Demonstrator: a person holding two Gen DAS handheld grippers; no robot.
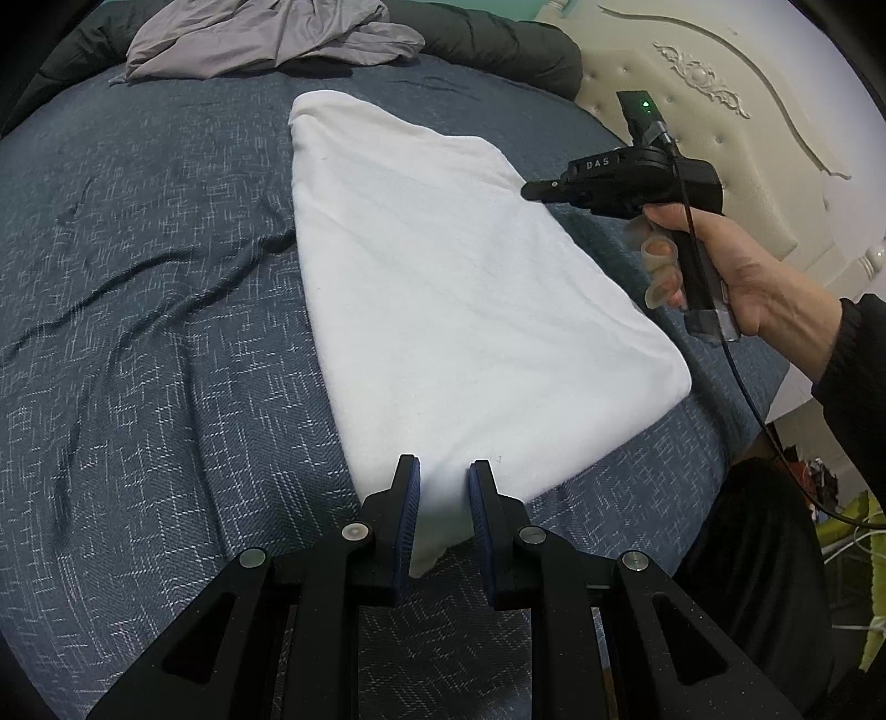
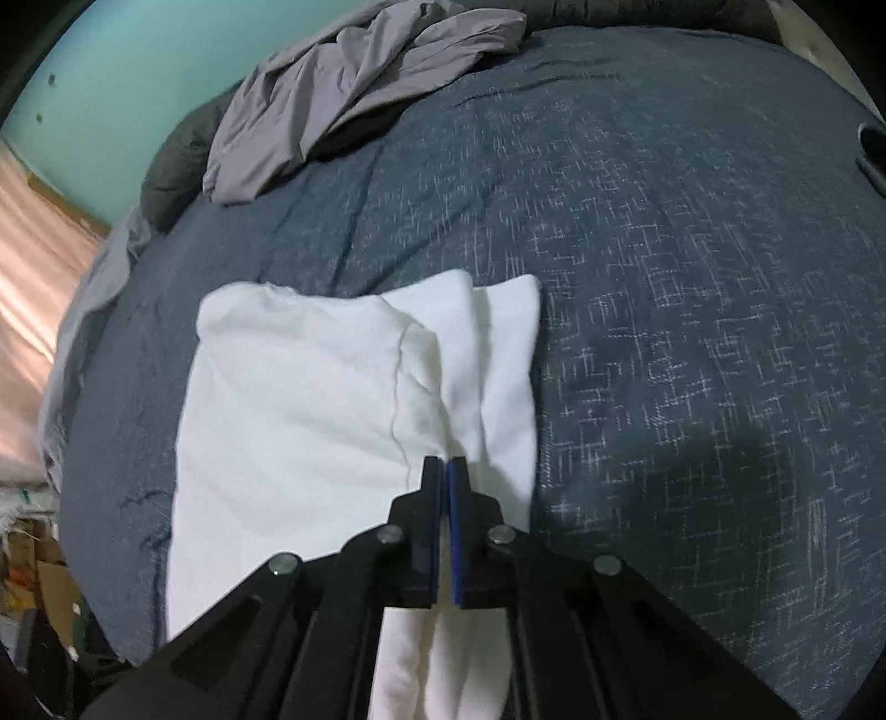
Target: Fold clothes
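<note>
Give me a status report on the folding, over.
Left gripper part open over near edge of white garment, grip unclear. Right gripper shut at its far edge. Garment partly folded on blue bedspread. Grey clothing heaped beyond, clear.

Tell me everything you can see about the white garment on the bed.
The white garment is soft, plain knit-looking cloth, already folded into a long, flat panel on the blue-grey bedspread. The right wrist view shows a seam and overlapping folded layers along one side. The left hand-held gripper has its near corner between slightly parted fingers. The right hand-held gripper is shut at the layered edge; whether it pinches cloth is unclear. A crumpled grey garment lies apart.
</note>
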